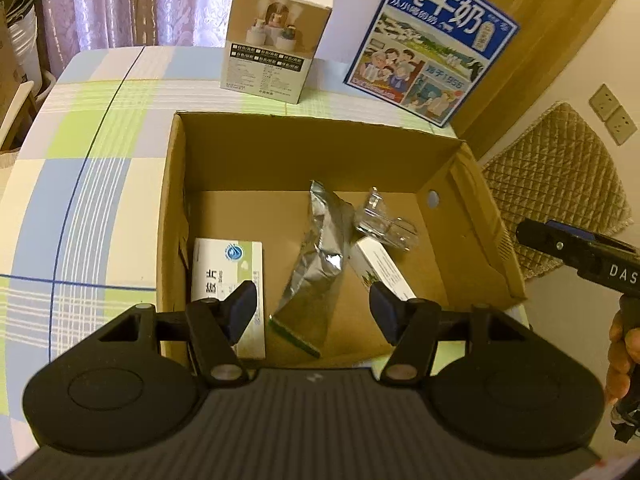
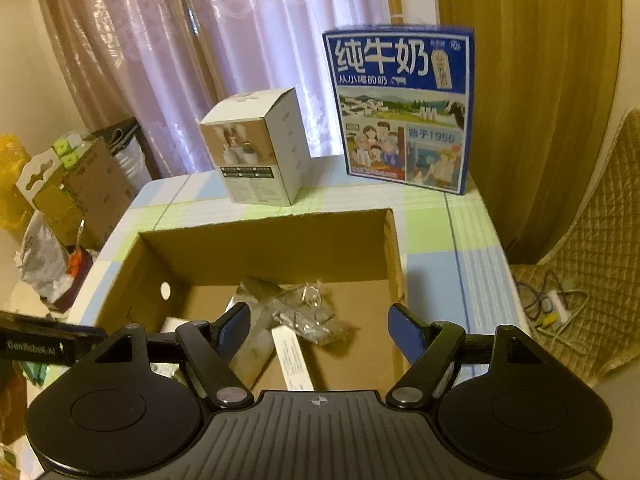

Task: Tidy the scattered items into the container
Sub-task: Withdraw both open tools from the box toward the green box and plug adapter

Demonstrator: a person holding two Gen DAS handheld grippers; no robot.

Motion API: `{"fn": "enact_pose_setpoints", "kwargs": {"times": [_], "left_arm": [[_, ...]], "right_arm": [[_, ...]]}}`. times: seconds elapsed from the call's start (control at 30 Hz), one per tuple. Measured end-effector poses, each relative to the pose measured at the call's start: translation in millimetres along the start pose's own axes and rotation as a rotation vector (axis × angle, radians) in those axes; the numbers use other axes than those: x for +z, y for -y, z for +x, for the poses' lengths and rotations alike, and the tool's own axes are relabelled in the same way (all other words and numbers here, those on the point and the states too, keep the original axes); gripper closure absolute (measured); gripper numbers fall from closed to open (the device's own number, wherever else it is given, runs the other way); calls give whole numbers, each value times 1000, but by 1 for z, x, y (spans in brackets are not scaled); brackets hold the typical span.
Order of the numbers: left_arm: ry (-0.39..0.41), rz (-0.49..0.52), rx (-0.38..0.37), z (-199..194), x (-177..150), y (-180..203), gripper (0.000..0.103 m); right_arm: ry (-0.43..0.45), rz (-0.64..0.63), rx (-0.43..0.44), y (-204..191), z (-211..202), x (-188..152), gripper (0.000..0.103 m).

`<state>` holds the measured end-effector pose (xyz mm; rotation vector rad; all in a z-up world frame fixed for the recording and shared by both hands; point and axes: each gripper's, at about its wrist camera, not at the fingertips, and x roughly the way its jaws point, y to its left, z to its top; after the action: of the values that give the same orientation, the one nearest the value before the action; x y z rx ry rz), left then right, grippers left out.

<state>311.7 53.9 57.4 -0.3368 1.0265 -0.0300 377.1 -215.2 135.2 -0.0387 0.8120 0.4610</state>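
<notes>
1. Inside one cardboard box [image 1: 248, 152] on the table [image 1: 80, 184]: two white packets [image 1: 228, 276], one silver pouch [image 1: 316, 256], one clear wrapper [image 1: 380, 220].
2. Along the table's far edge: two upright cartons [image 1: 276, 36].
3. Left gripper [image 1: 312, 300], right gripper [image 2: 320, 320]: fingers released, gripping nothing.

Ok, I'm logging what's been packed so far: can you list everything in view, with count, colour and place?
carton: one, brown, open, on the table
pill box: one, white-green, carton floor, left side
foil pouch: one, silver, carton middle
long box: one, white, carton floor, right of pouch
clear pack: one, transparent, on the long box's far end
white box: one, white-tan, upright behind carton
milk box: one, blue, upright behind carton
table: one, checked blue-green cloth
left claw: black, open, empty, over carton
right claw: black, open, empty, over carton
hand: one, on the right claw's grip
</notes>
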Motion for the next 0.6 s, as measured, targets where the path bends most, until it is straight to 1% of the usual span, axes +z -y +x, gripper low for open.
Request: {"fn": "enact_pose_setpoints", "kwargs": {"times": [0.1,0.2,0.27,0.33,0.4,0.43,0.47,0.6], "left_arm": [[18,8,0,-17,-10,3,45],[31,13,-5,-33,-20,5,42],[37,20,-10,-43,-27,6,37],[42,34,-9,-53,-36,8,36],[45,50,-6,-60,-46,9,32],[45,59,-7,-63,-52,9,27],[43,70,-9,-66,-58,9,24],[21,115,3,-70,-87,6,21]], "right_arm": [[2,-21,9,-5,-19,-13,28],[-4,-45,22,-11,-36,-29,26],[-12,-56,27,-14,-45,-40,25],[-25,-60,37,-16,-52,-52,24],[-45,-69,49,-19,-58,-65,24],[-52,-78,55,-20,-60,-71,24],[-63,-91,62,-22,-62,-78,23],[-101,-150,74,-30,-70,-106,23]]}}
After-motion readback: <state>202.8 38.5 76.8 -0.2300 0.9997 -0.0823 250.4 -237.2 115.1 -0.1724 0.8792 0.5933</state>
